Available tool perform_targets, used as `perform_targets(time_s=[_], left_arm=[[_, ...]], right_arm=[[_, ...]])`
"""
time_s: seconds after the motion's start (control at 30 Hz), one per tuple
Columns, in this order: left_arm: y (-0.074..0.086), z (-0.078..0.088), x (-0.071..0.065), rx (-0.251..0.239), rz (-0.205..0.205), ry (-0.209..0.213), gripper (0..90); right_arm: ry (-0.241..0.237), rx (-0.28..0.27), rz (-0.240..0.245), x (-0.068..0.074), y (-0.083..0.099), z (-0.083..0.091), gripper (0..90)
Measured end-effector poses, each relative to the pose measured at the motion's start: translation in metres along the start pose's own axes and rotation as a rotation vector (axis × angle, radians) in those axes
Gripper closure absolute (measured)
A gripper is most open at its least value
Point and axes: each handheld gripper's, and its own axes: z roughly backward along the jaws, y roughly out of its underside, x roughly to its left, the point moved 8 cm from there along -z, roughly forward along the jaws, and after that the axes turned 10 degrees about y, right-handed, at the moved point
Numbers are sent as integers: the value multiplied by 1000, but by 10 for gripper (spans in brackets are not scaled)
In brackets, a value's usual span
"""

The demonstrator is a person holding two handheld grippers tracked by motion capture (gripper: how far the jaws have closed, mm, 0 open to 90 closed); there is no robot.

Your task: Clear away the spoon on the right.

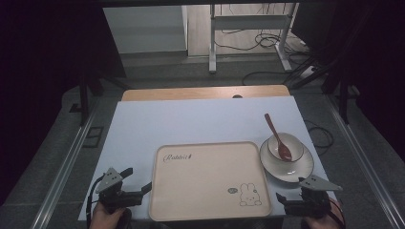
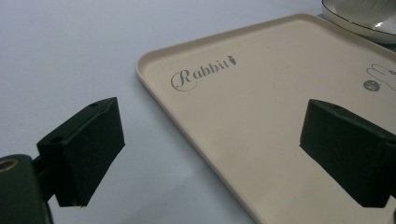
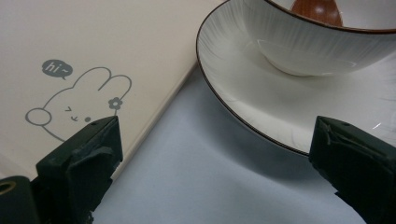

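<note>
Tray (image 1: 210, 181) sat at the table's (image 1: 191, 119) near edge, bare, between 2 grippers. Left gripper (image 1: 136, 183) hovered just off its left rim, jaws wide apart and empty; right gripper (image 1: 282, 198) hovered at its right corner, equally wide and empty, facing the saucer (image 1: 286, 167). Beyond, touching the tray's right rim, that saucer carried a bowl (image 1: 285, 145) with a brown spoon (image 1: 278, 136) resting inside. Work looked unstarted, at the approach step. Next, the right gripper likely needed to advance, straddle the saucer's rim, and close before lifting toward the tray.
</note>
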Motion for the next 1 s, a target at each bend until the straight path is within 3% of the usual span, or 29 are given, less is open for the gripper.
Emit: perform_targets(time_s=[0.23,0.63,1.0], left_arm=[[0,0,0,2,-2,-6,57],[0,0,0,0,2,-7,56],[0,0,1,-1,3,-6,57]], right_arm=[[-10,-9,9,1,-2,0,22],[-49,-62,14,-2,-28,3,21],[-47,-63,46,-5,-51,-3,20]])
